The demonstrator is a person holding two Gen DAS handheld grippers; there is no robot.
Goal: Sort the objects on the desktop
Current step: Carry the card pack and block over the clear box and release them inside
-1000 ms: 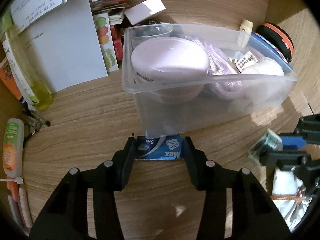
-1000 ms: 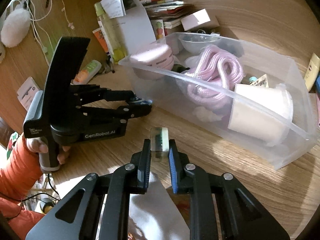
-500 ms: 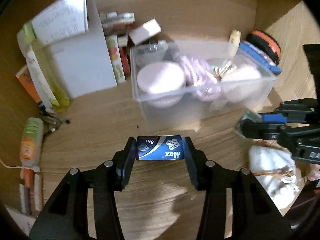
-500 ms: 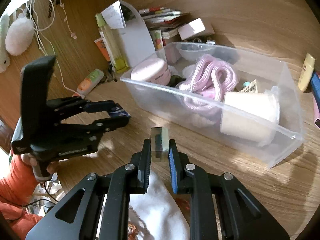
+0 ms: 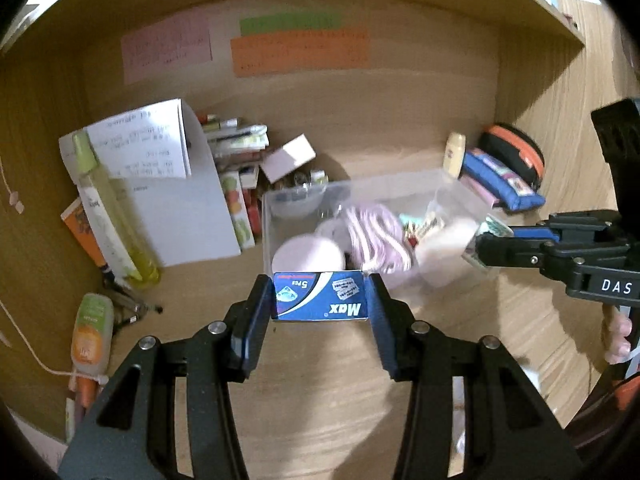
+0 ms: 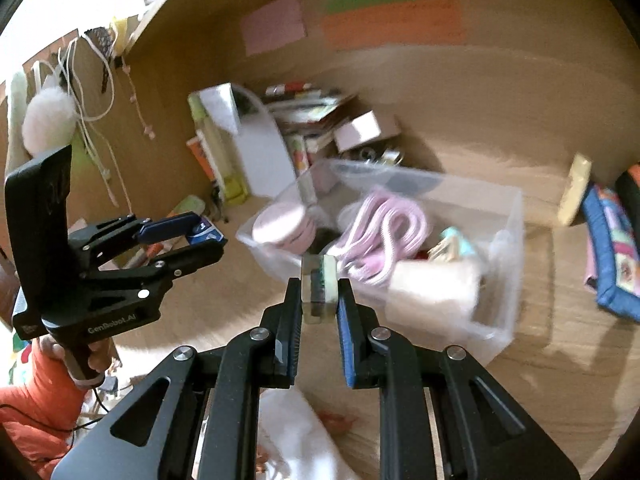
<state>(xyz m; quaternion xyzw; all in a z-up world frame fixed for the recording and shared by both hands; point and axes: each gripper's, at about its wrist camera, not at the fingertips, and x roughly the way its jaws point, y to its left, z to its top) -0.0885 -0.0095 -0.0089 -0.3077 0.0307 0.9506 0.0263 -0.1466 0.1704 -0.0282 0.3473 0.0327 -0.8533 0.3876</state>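
My left gripper (image 5: 320, 300) is shut on a small blue box marked "Max" (image 5: 320, 297) and holds it in the air, near the front left corner of the clear plastic bin (image 5: 269, 240). It also shows in the right wrist view (image 6: 192, 236), with the blue box (image 6: 206, 234). My right gripper (image 6: 319, 296) is shut on a small clear case with green and dark contents (image 6: 318, 290), raised before the bin (image 6: 516, 240). It also shows in the left wrist view (image 5: 480, 248), with the case (image 5: 490, 236). The bin holds a pink round container (image 6: 282, 226), a pink rope (image 6: 384, 228) and a white roll (image 6: 432, 292).
A white folded paper stand (image 5: 176, 184), a yellow-green bottle (image 5: 112, 224), stacked books (image 5: 240, 148) and an orange-green tube (image 5: 90, 332) stand left of the bin. A blue pencil case (image 5: 504, 184) and orange-rimmed black pouch (image 5: 516, 156) lie right. A white bag (image 6: 296, 432) lies under my right gripper.
Both grippers have risen and pulled back from the desk with their objects still held. The bin now looks smaller and lower in both views, and the back wall's coloured notes have come into sight.
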